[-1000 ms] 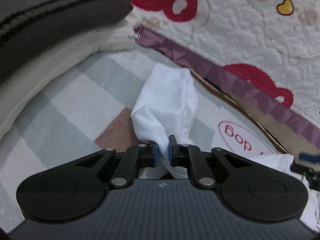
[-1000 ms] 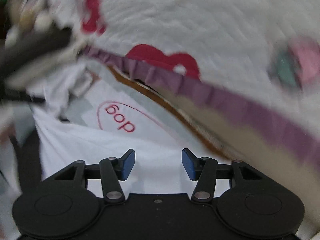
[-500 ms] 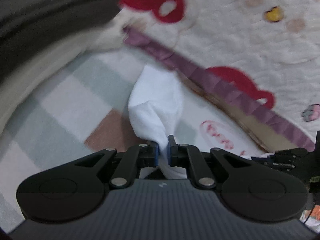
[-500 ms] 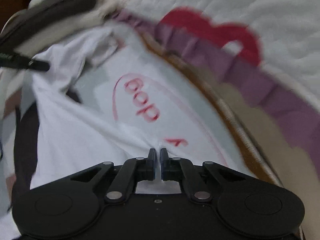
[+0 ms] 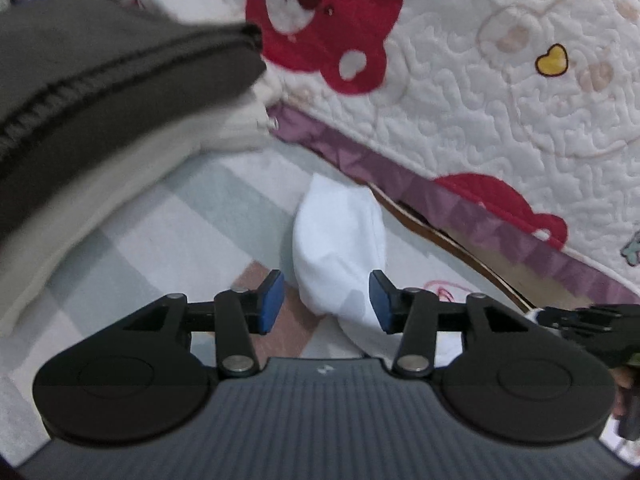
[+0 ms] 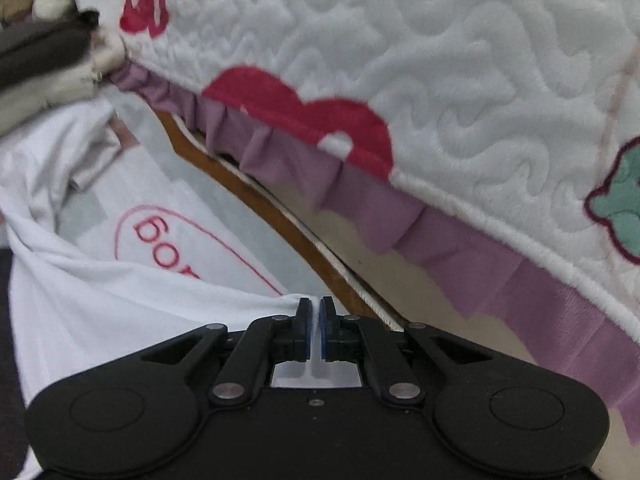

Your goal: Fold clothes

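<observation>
Both wrist cameras look steeply down along their fingers, close over the white shirt (image 5: pixel 340 240) (image 6: pixel 100 292); both show the quilt's edge (image 5: pixel 500 120) (image 6: pixel 440 60).

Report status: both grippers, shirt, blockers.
Left gripper opening, white shirt sleeve loose between jaws. Right gripper shut on shirt edge. Folded stack nearby, nothing blocking.

Surface was a checked cloth (image 5: pixel 168 240), pale green, white and brown squares. White T-shirt (image 6: pixel 120 280) lay on it, rumpled, red oval print with letters facing up, one bunched end (image 5: pixel 340 240) near the far edge. Folded stack at far-left corner: dark grey garment (image 5: pixel 100 80) on top of a cream one (image 5: pixel 132 168). Along the far edge, a purple ruffle (image 6: pixel 360 200) under a white quilted cover (image 6: pixel 440 60) with red bear patches.
</observation>
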